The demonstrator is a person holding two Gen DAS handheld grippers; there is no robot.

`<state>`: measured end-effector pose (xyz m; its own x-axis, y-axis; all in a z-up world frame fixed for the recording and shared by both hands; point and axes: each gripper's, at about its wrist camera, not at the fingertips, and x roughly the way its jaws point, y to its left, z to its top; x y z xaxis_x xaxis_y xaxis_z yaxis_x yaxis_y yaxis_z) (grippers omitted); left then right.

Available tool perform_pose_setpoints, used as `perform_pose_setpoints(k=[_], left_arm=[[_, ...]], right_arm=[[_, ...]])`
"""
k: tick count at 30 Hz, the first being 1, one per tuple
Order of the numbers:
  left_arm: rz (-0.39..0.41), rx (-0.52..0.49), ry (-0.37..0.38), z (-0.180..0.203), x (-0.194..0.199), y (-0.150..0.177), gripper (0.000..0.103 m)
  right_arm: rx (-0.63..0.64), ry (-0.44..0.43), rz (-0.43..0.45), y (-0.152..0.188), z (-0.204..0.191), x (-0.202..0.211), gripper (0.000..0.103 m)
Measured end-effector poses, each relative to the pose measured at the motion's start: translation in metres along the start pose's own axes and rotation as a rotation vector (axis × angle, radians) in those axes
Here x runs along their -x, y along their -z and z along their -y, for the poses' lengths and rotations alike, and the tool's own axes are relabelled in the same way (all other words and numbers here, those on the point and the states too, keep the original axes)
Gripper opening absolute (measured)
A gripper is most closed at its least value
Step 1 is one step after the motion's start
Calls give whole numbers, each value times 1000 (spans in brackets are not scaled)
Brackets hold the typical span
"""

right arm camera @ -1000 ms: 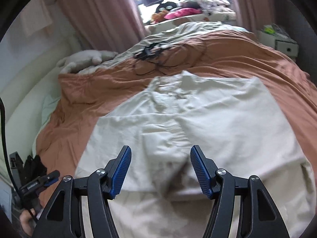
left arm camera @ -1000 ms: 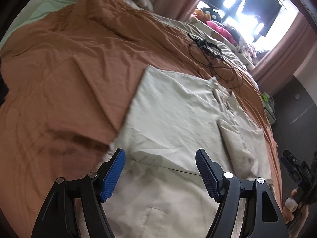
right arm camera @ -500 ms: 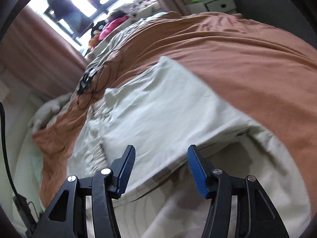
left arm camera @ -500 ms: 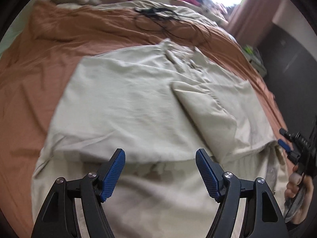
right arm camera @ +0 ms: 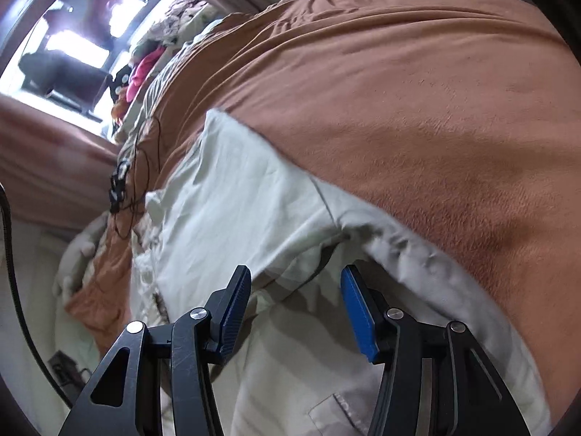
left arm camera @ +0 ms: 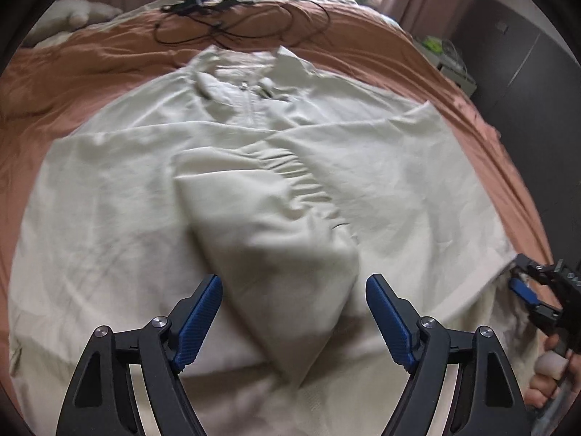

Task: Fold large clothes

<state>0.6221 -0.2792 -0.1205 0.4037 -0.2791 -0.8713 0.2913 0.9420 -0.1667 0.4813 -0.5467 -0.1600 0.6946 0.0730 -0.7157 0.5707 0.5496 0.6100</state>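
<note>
A large pale beige jacket point(left arm camera: 145, 189) lies spread on the brown bedcover point(left arm camera: 72, 69), collar and zipper at the far end, both sleeves folded across the body. My left gripper point(left arm camera: 294, 312) is open and empty just above the cuff of the folded sleeve point(left arm camera: 276, 247). My right gripper point(right arm camera: 296, 301) is open and empty, low over the jacket's right side point(right arm camera: 232, 210), at the folded sleeve's edge. It shows in the left wrist view point(left arm camera: 526, 298) at the jacket's right edge.
A tangle of black cable point(left arm camera: 225, 18) lies on the bedcover beyond the collar. A pale plush toy point(left arm camera: 80, 14) lies at the far left. A pile of clothes point(right arm camera: 145, 69) sits by the window. A white bedside unit point(left arm camera: 454, 69) stands right of the bed.
Both grippers swung: the left view turned from the jacket's left edge to its middle, over the sleeve cuff. The right gripper dropped and tilted toward the jacket's right edge. Both stayed open.
</note>
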Motion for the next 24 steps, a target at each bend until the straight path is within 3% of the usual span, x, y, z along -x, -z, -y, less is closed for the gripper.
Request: perform_pose_setpoints(k=[5,9,17,24], left_arm=[[-33,-70,-140,14,-30,-10,82],[-16,-94,-223,2,-30,-10,82],[29,43,-241,-72,26,12,82],[44,167,-187,-120,63,31,82]], right_arm=[[-34,6,-14,-8,8,-9,55],[-94,-5,-18,-16,21,-16,54],[-83,10,-8,-16,17,-16,54],[-71,11,-4,-14,20,-12,54]])
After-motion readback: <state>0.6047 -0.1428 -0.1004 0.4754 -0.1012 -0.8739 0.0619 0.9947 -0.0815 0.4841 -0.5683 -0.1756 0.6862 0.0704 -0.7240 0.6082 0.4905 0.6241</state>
